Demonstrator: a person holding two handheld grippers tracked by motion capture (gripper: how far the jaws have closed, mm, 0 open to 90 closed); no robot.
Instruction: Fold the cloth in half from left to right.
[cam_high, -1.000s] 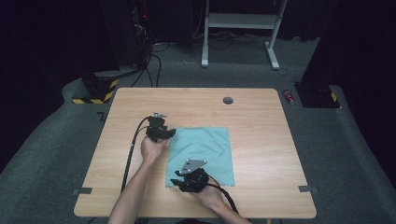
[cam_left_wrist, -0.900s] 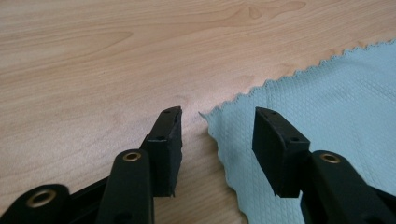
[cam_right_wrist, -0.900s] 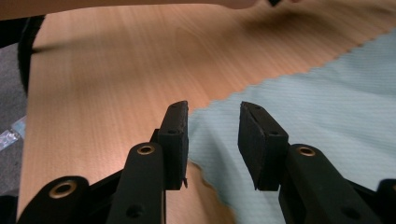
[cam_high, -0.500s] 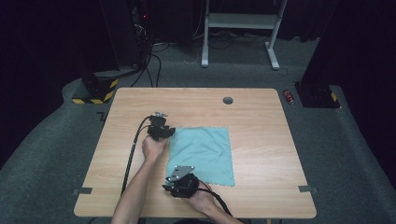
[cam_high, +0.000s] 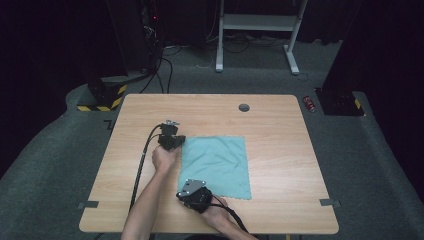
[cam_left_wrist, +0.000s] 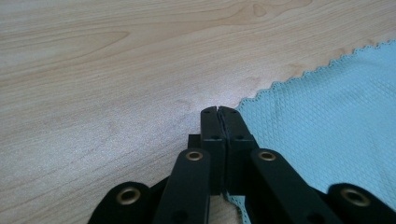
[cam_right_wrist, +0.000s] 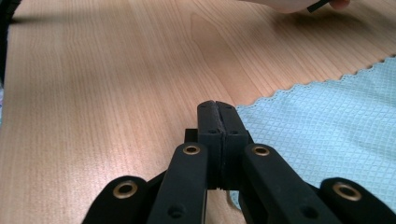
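As both hand-held grippers (cam_high: 172, 141) closed, cloth (cam_high: 220, 165) corners pinched (flat).

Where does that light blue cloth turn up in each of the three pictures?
High view: the light blue cloth lies flat at the middle of the wooden table, between the two grippers.
Left gripper view: it fills the right side, its scalloped edge running up to the closed jaws.
Right gripper view: again the right side, its corner at the closed jaws.
Shared landmark: the cloth's scalloped edge against the pale wood grain.
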